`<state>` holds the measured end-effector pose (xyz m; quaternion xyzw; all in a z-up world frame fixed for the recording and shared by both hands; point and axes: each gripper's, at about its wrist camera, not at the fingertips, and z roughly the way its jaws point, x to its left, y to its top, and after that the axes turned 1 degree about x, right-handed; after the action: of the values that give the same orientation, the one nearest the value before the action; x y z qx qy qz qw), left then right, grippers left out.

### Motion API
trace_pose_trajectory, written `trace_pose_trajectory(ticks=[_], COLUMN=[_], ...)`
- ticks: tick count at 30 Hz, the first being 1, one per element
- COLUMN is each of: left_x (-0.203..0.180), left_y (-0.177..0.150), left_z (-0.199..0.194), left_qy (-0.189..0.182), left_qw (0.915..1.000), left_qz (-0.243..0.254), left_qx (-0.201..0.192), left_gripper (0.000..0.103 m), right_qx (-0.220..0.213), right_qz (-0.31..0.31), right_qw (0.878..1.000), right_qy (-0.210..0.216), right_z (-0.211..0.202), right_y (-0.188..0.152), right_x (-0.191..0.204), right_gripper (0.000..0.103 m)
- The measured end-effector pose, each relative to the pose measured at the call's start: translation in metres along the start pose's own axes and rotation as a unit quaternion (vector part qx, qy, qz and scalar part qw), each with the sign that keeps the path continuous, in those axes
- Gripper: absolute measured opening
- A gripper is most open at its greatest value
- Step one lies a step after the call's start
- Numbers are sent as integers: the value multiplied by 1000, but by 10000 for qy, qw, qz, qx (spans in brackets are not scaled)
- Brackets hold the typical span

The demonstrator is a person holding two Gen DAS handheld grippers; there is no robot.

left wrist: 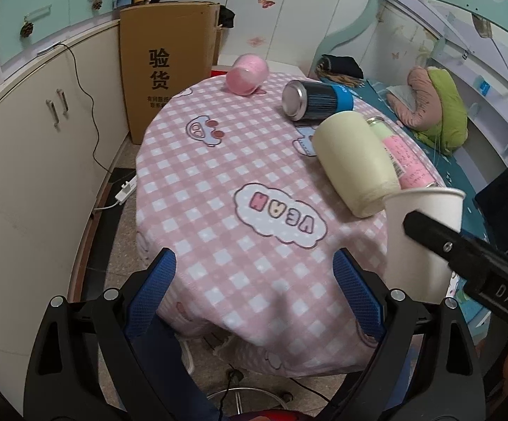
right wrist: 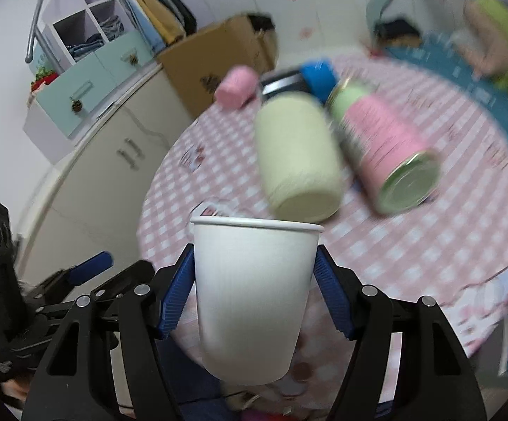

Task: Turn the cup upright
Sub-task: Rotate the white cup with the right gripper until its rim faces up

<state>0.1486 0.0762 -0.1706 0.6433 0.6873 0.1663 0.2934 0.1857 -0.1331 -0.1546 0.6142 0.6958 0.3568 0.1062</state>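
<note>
A white paper cup [right wrist: 254,294] sits between the blue pads of my right gripper [right wrist: 254,270], which is shut on it. The cup is upright with its rim on top and is held above the near edge of the pink checked table [right wrist: 412,245]. The right wrist view is blurred. In the left wrist view the same cup [left wrist: 420,242] shows at the right with a black finger of the right gripper across it. My left gripper [left wrist: 255,287] is open and empty over the table's near edge [left wrist: 219,280].
Lying on the table are a cream cylinder [left wrist: 355,161], a pink and green can [left wrist: 405,158], a dark can with a blue band [left wrist: 317,100] and a pink cup [left wrist: 247,73]. A cardboard box [left wrist: 166,63] stands behind, cabinets on the left, a bed [left wrist: 464,161] on the right.
</note>
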Motion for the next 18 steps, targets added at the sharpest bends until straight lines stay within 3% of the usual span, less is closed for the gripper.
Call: trace_pose_trajectory(ticks=[9, 18], left_x=[-18, -23], left_y=[3, -3], left_z=[11, 19], left_qy=[-42, 66], left_qw=[9999, 9998], left_qz=[91, 124], left_qx=[35, 135], left_gripper=[92, 92], right_qx=[-737, -1096], right_qz=[-274, -470], right_qw=[9965, 9924], right_qy=[-287, -303], right_z=[4, 10], right_y=[-2, -23], right_x=[-19, -26], right_gripper=[64, 65])
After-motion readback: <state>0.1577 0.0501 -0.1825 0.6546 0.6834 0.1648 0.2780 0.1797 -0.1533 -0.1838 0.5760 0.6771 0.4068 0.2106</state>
